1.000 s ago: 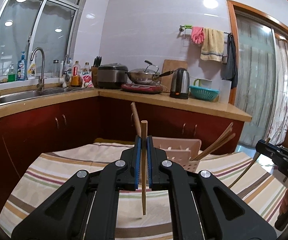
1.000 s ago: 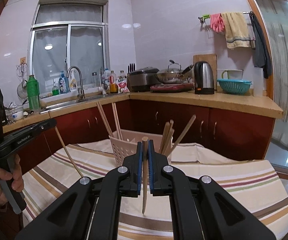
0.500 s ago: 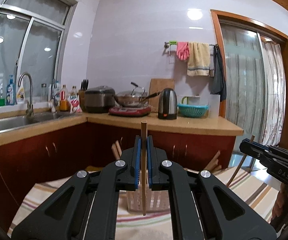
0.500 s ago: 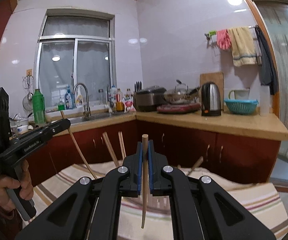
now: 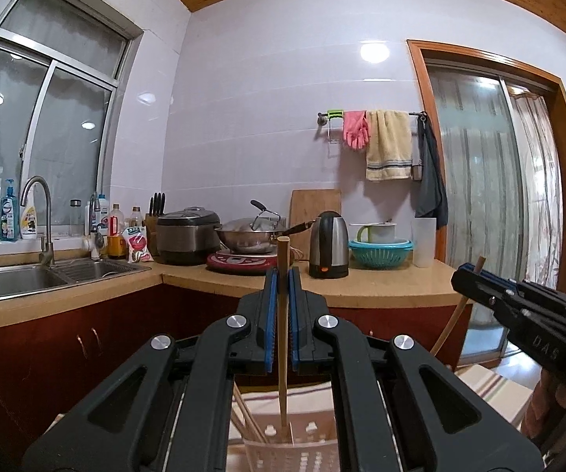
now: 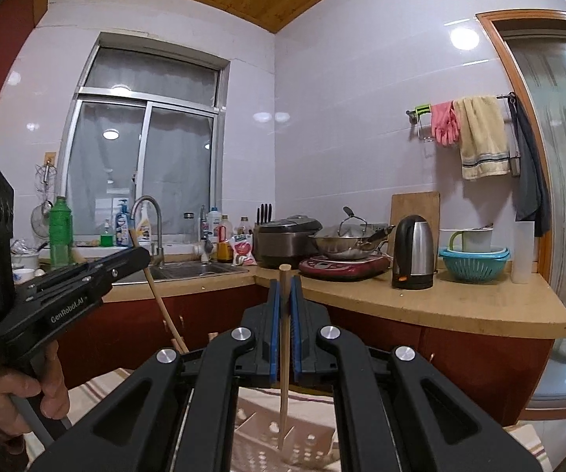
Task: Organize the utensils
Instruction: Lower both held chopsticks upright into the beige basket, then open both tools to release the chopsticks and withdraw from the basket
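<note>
- Kitchen background: a striped cloth covers the tabletop [image 5: 495, 387] beneath the pale slotted utensil holder [image 5: 290, 450].
- Your left claw [image 5: 282, 287] is closed on a chopstick [image 5: 282, 338], held upright, tip just above the holder, presumably so it drops straight in.
- Your right claw [image 6: 284, 295] grips a second chopstick [image 6: 284, 354] likewise.
- Legible writing: "GenRobot.AI", "DAS".

Utensil holder [image 5: 290, 450] — mostly hidden behind gripper, cut off below.
</note>
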The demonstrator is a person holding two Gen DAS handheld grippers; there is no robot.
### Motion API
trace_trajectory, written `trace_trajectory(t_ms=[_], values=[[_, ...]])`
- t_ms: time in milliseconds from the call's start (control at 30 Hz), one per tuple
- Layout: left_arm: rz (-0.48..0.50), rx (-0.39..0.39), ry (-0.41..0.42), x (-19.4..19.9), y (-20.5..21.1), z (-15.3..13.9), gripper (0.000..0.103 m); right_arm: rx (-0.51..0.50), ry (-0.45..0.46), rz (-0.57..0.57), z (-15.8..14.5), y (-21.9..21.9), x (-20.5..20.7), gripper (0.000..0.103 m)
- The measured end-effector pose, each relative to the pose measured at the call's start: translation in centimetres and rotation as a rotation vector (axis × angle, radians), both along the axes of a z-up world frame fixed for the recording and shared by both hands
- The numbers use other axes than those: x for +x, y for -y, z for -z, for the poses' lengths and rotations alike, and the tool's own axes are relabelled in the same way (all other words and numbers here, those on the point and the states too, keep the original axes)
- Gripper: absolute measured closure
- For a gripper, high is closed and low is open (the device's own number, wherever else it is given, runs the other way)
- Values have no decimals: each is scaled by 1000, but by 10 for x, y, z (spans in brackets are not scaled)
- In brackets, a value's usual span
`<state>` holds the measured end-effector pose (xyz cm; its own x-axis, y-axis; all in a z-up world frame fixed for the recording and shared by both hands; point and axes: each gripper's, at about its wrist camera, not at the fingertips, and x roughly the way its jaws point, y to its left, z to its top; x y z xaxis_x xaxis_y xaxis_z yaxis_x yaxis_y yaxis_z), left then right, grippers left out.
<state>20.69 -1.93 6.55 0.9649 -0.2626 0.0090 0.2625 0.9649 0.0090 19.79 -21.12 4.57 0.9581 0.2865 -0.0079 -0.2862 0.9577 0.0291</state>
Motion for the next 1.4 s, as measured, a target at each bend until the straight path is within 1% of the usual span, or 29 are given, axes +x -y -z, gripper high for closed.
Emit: trace_trajectory(t_ms=[100,233,333,467,633,933,1000,1067,1133,1167,1200,1267,1333,1400], values=[[-6,12,-5,16,3,8,97,-9,-15,13,9,0,17,97],[-7,13,-53,36,3,25,97,-21,-41,24,22,-1,34,97],[-13,22,-85,46,3,41,97,-24,-77,23,37,-3,45,97],[-18,37,-122,56,2,59,97,-31,-111,22,51,-5,53,97],[-15,42,-175,67,-1,79,97,-63,-140,28,63,-11,59,97],[-25,51,-212,75,-4,93,96,-81,-189,30,70,-14,67,97],[-32,49,-218,75,-6,95,95,-81,-197,31,72,-14,67,97],[-38,45,-223,75,-7,96,87,-79,-202,34,73,-14,67,97],[-47,34,-224,74,-10,97,65,-80,-207,33,74,-14,68,96],[-49,29,-223,74,-10,96,59,-82,-208,34,74,-14,67,93],[-53,23,-221,73,-12,96,57,-84,-209,35,73,-14,68,89],[-61,19,-222,72,-14,97,47,-80,-207,41,73,-14,66,69],[-58,15,-225,71,-15,97,40,-75,-198,50,72,-14,63,60],[-62,22,-225,69,-14,97,36,-74,-199,52,71,-14,61,55]])
